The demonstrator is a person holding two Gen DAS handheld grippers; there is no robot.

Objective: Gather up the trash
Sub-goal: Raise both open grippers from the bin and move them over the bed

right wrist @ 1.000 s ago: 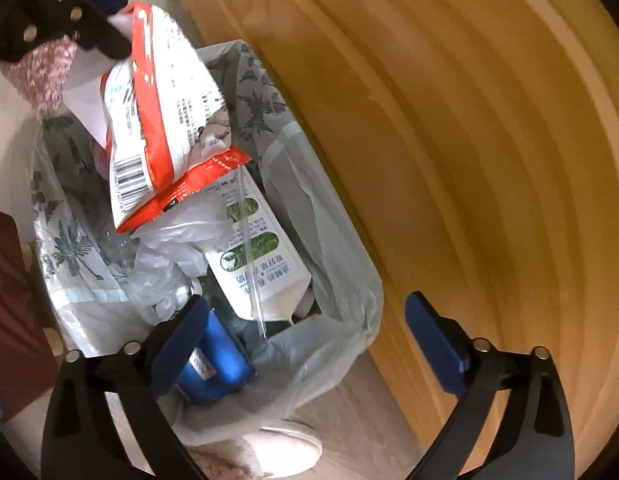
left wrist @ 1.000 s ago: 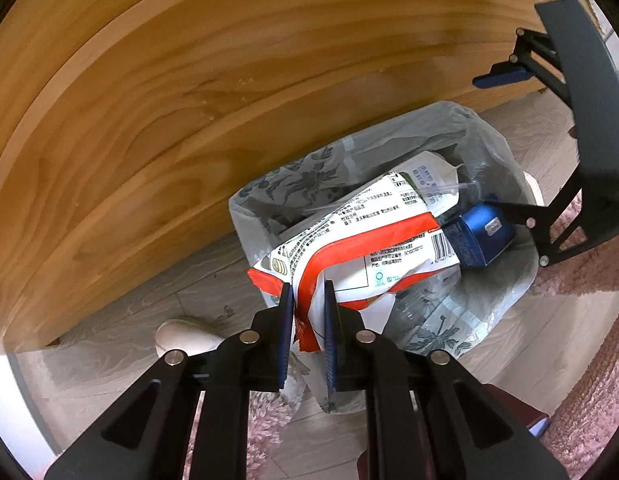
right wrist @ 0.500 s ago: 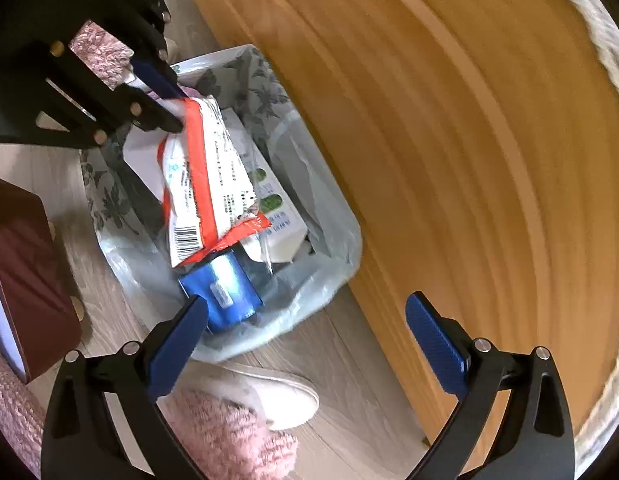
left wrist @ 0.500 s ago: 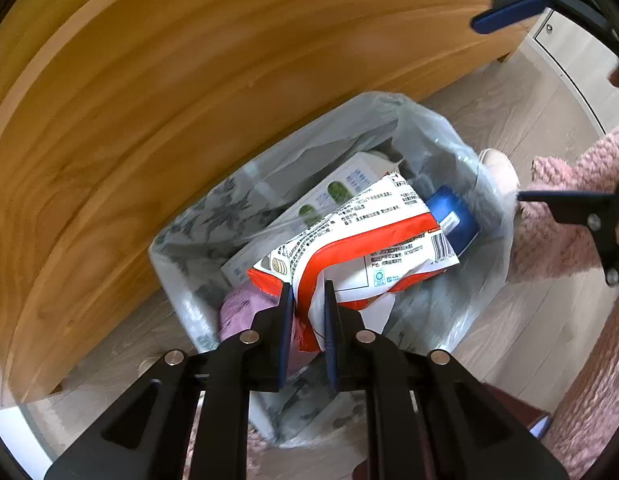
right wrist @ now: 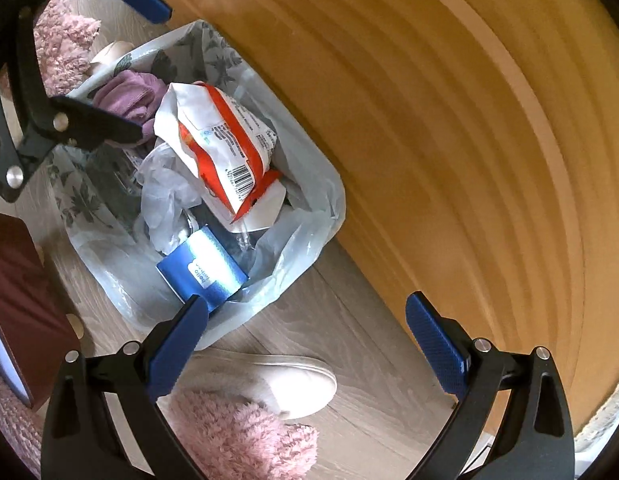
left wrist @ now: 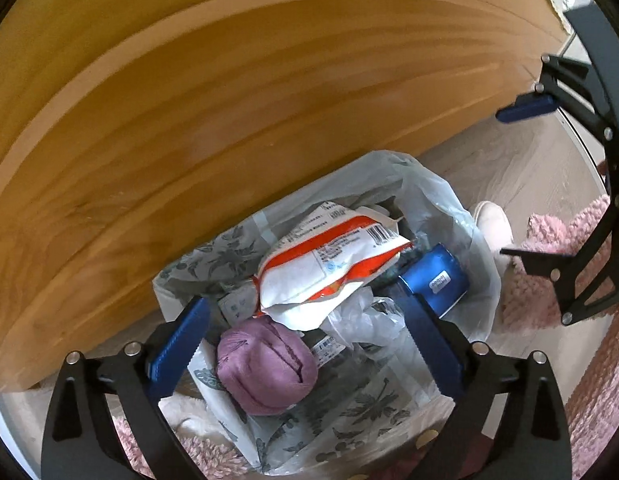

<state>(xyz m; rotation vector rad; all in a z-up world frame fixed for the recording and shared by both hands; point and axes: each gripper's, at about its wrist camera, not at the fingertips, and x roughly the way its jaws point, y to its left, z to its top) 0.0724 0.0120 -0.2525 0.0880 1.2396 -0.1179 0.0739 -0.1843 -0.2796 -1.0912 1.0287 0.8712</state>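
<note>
A grey trash bag (left wrist: 429,196) with a leaf print stands open on the floor against a wooden panel. In it lie a red-and-white snack packet (left wrist: 329,264), a blue box (left wrist: 437,280), a purple cloth bundle (left wrist: 265,364) and crumpled clear plastic (left wrist: 361,316). My left gripper (left wrist: 301,296) hangs over the bag, its jaws opening wide, the packet lying loose below them. The right gripper (right wrist: 306,304) is open and holds nothing, above the floor just beside the bag (right wrist: 325,200). The right wrist view also shows the packet (right wrist: 225,140), the blue box (right wrist: 205,264) and the left gripper (right wrist: 153,76).
A large wooden panel (left wrist: 229,100) rises right behind the bag. A white shoe (right wrist: 293,380) and a fluffy pink rug (right wrist: 237,436) lie on the wood-look floor beside it. A dark red box (right wrist: 25,292) stands at the bag's other side.
My left gripper went from shut on the snack packet to wide open, and the packet dropped into the bag. The right gripper drew back from over the bag to the floor beside it.
</note>
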